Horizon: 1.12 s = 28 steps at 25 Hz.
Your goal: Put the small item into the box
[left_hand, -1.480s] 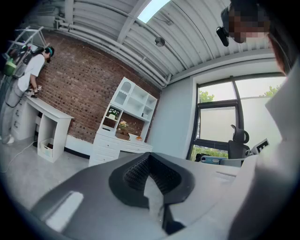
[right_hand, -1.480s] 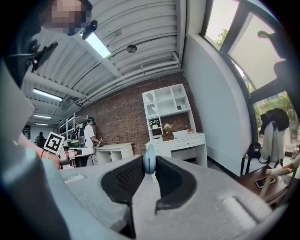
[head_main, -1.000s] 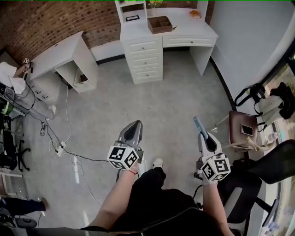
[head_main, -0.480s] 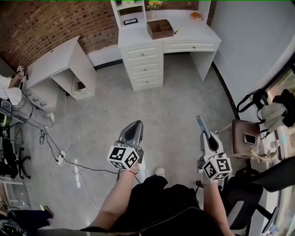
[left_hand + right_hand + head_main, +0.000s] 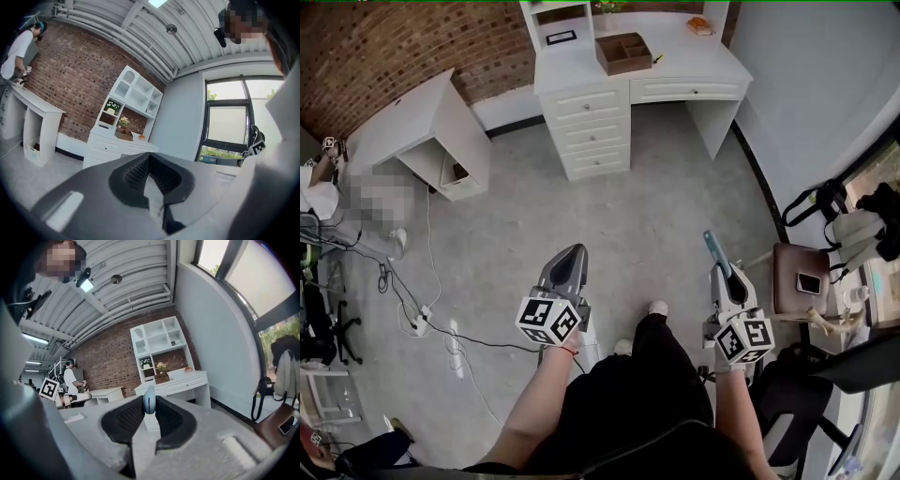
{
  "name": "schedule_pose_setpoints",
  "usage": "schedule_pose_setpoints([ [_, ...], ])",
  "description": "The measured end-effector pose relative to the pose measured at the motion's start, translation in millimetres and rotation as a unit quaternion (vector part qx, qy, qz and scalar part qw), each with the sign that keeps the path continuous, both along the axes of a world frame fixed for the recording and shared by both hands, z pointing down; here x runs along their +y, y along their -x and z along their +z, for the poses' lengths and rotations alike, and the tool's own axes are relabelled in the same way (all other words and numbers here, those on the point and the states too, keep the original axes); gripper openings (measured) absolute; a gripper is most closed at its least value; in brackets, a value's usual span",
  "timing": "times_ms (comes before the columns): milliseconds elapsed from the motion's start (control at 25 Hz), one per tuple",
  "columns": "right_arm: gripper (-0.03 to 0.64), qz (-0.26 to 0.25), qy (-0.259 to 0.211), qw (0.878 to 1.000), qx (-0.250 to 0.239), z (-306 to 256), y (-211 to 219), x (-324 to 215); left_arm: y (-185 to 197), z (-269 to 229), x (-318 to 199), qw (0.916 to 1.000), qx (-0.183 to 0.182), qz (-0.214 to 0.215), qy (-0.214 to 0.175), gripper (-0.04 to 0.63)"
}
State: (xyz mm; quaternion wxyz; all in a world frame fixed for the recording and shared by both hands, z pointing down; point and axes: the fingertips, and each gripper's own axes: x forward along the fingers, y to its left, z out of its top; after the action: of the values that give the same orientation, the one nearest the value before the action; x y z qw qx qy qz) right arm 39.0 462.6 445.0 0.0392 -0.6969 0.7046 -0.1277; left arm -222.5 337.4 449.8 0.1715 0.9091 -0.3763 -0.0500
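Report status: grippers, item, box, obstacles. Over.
Left gripper shut, empty. Right gripper shut on small blue item. Brown box on white desk, across the floor, not yet reached. No obstacle seen between.

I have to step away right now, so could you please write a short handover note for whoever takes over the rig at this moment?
Left tongs: shut, nothing in them.
Right tongs: shut on the small blue item.
The brown box sits open-topped on the white desk, far ahead of both tongs.
Done: the item is in the grasp.
Left to do: carry it to the desk, lower it into the box and release.
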Motion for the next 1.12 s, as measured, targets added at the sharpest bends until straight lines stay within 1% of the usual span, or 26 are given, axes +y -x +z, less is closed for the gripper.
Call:
schedule_pose_setpoints([
  [120,0.063,0.000,0.002,1.000,-0.002,3,-7,-15,0,3,-13,1.0000,0.001,-0.009,0.002,0.000],
  [400,0.063,-0.012,-0.010,1.000,-0.003,-6,-27,-73,-3,-1,-60,0.9994,0.003,-0.036,0.000,0.000],
  [560,0.063,-0.028,-0.011,1.000,0.002,-8,-38,-111,-16,-5,-94,0.9990,0.004,-0.044,-0.003,0.000],
  [800,0.063,-0.036,-0.003,0.999,0.000,-4,-63,-164,-41,-5,-142,0.9988,0.001,-0.049,0.000,0.000],
  [1120,0.063,-0.050,0.004,0.999,-0.004,1,-90,-219,-68,-7,-194,0.9982,0.000,-0.060,0.001,0.000],
])
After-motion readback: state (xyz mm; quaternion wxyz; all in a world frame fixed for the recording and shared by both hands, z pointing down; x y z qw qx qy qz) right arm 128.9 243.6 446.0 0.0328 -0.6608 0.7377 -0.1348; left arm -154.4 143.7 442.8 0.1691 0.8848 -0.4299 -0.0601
